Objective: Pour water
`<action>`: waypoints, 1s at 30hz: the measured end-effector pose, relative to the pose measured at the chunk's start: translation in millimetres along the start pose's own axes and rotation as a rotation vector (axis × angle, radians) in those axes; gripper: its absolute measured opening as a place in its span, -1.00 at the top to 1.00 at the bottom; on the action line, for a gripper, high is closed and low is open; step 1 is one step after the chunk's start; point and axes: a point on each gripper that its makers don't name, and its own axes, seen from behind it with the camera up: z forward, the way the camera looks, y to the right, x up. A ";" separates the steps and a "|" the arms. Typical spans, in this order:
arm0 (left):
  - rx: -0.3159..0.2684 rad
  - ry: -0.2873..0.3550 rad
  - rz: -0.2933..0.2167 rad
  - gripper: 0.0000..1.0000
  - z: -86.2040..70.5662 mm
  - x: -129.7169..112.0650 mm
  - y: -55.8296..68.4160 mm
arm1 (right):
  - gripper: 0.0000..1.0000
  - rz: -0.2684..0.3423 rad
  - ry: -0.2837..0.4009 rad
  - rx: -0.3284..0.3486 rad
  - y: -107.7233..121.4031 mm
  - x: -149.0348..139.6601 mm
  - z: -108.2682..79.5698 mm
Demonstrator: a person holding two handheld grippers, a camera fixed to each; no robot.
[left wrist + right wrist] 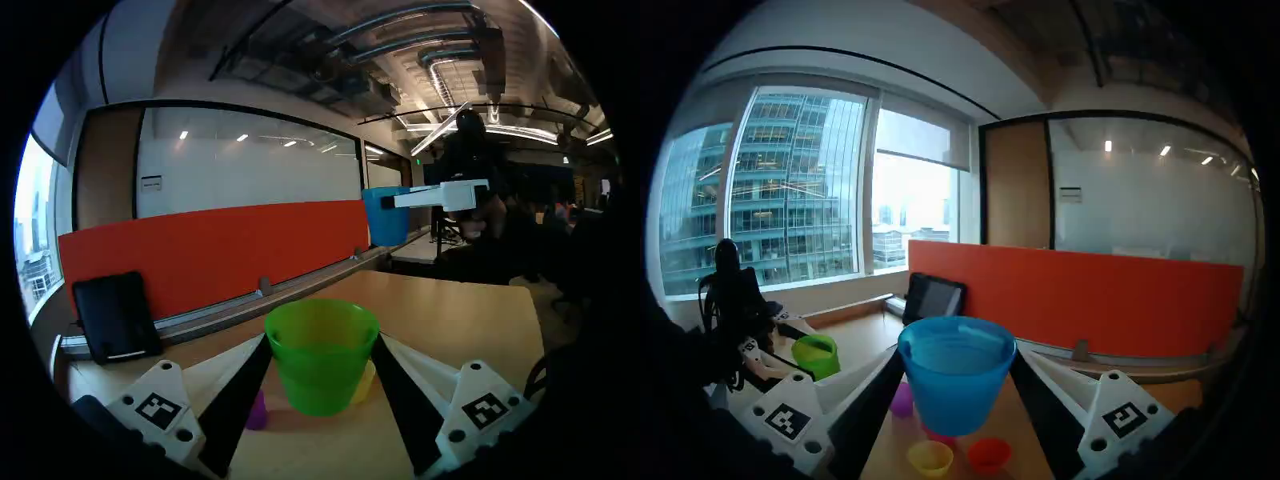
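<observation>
Plastic tapered green cup (322, 370) clenched in left tool (322, 344), blue cup (957, 386) in right tool (958, 352)

Tally: two big cups, green cup (322, 364) and blue cup (958, 376); three small ones sure, purple cup (902, 398), yellow cup (930, 458), red cup (989, 454); one black tablet (116, 316).

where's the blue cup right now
The blue cup is clamped in the right gripper, centre of the right gripper view, raised over the small yellow cup and red cup on the table, orange partition behind.
</observation>
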 end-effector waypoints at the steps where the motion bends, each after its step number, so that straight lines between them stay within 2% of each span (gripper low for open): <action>1: 0.001 -0.003 0.001 -0.71 -0.2 -0.8 -0.6 | -0.83 -0.003 -0.002 0.002 -0.4 -2.0 -0.6; 12: 0.020 -0.050 0.002 -0.71 -2.8 -14.5 -10.1 | -0.84 -0.035 -0.050 0.038 -5.6 -35.5 -9.7; 30: 0.020 -0.203 0.002 -0.71 3.4 -68.1 -19.0 | -0.84 -0.039 -0.196 0.075 -6.6 -113.1 -15.8</action>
